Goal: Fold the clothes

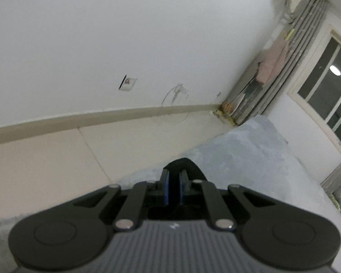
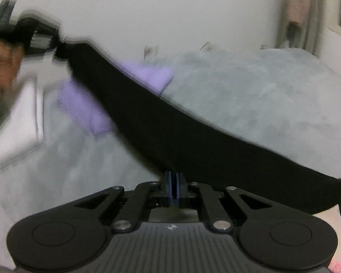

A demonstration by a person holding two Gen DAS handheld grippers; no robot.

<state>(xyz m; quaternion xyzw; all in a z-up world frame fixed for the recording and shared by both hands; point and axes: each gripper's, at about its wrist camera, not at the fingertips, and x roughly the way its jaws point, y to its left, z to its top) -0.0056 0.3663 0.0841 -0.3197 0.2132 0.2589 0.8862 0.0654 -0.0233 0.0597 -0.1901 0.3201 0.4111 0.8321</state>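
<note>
A black garment point(image 2: 193, 134) hangs stretched above the grey bed point(image 2: 250, 95), running from upper left to lower right in the right wrist view. My right gripper point(image 2: 174, 177) is shut on its lower edge. The left gripper point(image 2: 56, 45), blurred and held by a hand point(image 2: 4, 66), grips the garment's far end at the upper left. In the left wrist view, my left gripper point(image 1: 174, 177) is shut on a fold of the black garment point(image 1: 184, 166) that pokes out past its blue pads. Two lilac folded clothes point(image 2: 154, 77) lie on the bed behind the garment.
A white piece of cloth point(image 2: 18, 118) lies at the bed's left side. Beyond the bed point(image 1: 250, 150) are a white wall, beige floor tiles point(image 1: 45, 159), a striped curtain point(image 1: 291, 63) and a window point(image 1: 329, 91). Pink fabric point(image 2: 329, 218) shows at the lower right.
</note>
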